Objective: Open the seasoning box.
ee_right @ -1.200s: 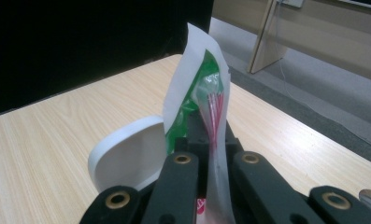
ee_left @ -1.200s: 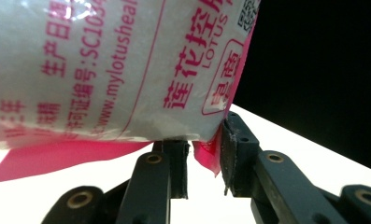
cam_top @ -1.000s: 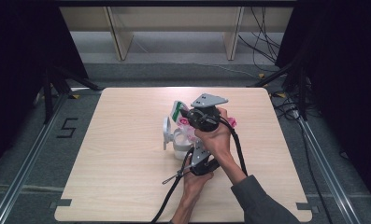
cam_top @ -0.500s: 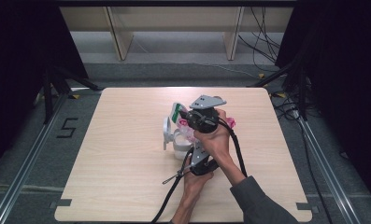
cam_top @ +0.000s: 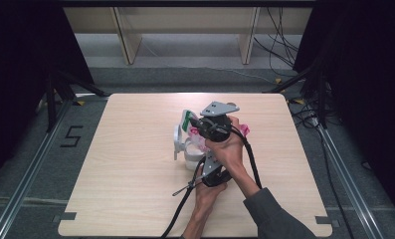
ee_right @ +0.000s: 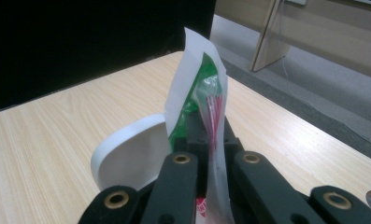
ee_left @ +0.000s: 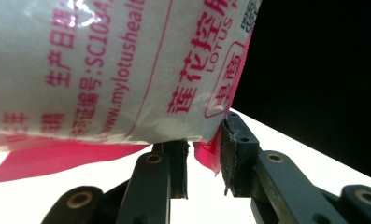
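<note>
Your right gripper (ee_right: 206, 140) pinches the top of the small packet (ee_right: 204, 93) above the white cup (cam_top: 191, 158) mid-table. Your left gripper (ee_left: 204, 154) clamps its pink corner. Pull apart slowly and keep it over the cup.

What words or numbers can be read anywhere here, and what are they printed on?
"5": black mark on the grey floor left of the table.
"mylotushealt", cut off at the edge: red print on the white packet.
"SC1034", cut off: same packet.
"LOTUS": same packet, under red Chinese characters, "莲花控", and "生产日期".
The code square at the packet's top right corner is too blurred to read.
</note>
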Demonstrator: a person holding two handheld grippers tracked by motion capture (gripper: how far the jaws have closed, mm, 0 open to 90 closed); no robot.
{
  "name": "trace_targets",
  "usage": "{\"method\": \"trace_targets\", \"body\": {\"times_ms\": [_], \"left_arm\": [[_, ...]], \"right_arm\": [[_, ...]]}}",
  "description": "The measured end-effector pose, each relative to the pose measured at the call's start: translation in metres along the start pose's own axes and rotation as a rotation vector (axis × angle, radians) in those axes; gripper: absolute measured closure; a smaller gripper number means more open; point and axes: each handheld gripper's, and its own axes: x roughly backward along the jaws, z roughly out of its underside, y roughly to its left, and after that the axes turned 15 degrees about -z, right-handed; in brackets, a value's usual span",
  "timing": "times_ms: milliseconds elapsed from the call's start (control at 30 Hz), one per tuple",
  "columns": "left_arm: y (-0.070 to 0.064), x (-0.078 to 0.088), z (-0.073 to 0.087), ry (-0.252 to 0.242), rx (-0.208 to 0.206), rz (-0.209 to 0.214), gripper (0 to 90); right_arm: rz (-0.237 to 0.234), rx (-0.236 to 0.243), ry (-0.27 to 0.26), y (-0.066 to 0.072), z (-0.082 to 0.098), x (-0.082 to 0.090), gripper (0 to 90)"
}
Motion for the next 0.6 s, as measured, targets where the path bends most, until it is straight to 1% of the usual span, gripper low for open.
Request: {"method": "trace_targets", "body": {"times_ms": [33, 67, 100, 133, 167, 200, 267, 300, 333, 367, 467, 500, 533, 567, 600], "left_arm": [[0.0004, 0.0003, 0.0, 0.005, -0.003, -0.001, 73.3], [0.0007, -0.0006, 0.0003, -0.003, 0.002, 0.011, 73.3], [0.0002, -0.0004, 0.0003, -0.002, 0.001, 0.003, 73.4], [0.0001, 0.0002, -0.0001, 0.005, -0.001, -0.002, 73.4], [0.0003, 0.0, 0.0001, 0.004, -0.002, -0.002, 73.4], [0.0003, 0.0, 0.0003, 0.004, -0.003, -0.003, 73.5], [0.0001, 0.0, 0.0002, 0.004, -0.002, -0.003, 73.4], [0.0, -0.0001, 0.0001, 0.003, -0.002, -0.003, 73.4], [0.0, -0.0001, 0.0, 0.004, -0.002, -0.002, 73.4], [-0.0001, -0.0002, 0.0001, 0.002, -0.001, -0.001, 73.4], [-0.0006, 0.0002, 0.0002, 0.006, -0.003, -0.009, 73.4], [-0.0003, -0.0007, 0.0004, 0.0, -0.002, 0.003, 73.4], [-0.0006, -0.0002, -0.0001, 0.008, -0.005, -0.002, 73.4], [-0.0007, -0.0008, 0.0005, -0.001, 0.001, -0.001, 73.4], [-0.0006, -0.0011, 0.0007, -0.003, 0.001, 0.003, 73.4]], "right_arm": [[0.002, -0.01, 0.007, 0.0007, 0.0, 0.0004, 89.6], [-0.002, 0.005, 0.005, -0.0002, 0.0002, -0.0004, 89.6], [0.006, 0.002, -0.009, -0.0002, 0.0005, -0.0013, 89.6], [0.002, -0.022, -0.004, 0.0008, 0.0003, -0.0003, 89.6], [-0.001, -0.015, 0.006, 0.0004, -0.0002, 0.001, 89.6], [-0.006, -0.005, 0.003, -0.0011, -0.0004, 0.0013, 89.6], [0.0, -0.018, -0.014, -0.0013, 0.0002, 0.001, 89.6], [-0.009, -0.005, -0.01, -0.0028, -0.0002, 0.0017, 89.6], [-0.008, -0.007, -0.017, -0.0025, -0.0002, 0.0016, 89.6], [-0.011, -0.008, -0.008, -0.0024, -0.0006, 0.0029, 89.6], [-0.013, -0.014, -0.007, -0.0022, -0.0003, 0.0037, 89.6], [-0.014, -0.014, -0.007, -0.0025, -0.0003, 0.0038, 89.6], [-0.012, -0.01, -0.018, -0.0027, 0.0, 0.0027, 89.6], [-0.02, -0.005, -0.014, -0.0032, -0.0001, 0.0028, 89.6], [-0.019, -0.011, -0.015, -0.0029, 0.0001, 0.0029, 89.5]]}}
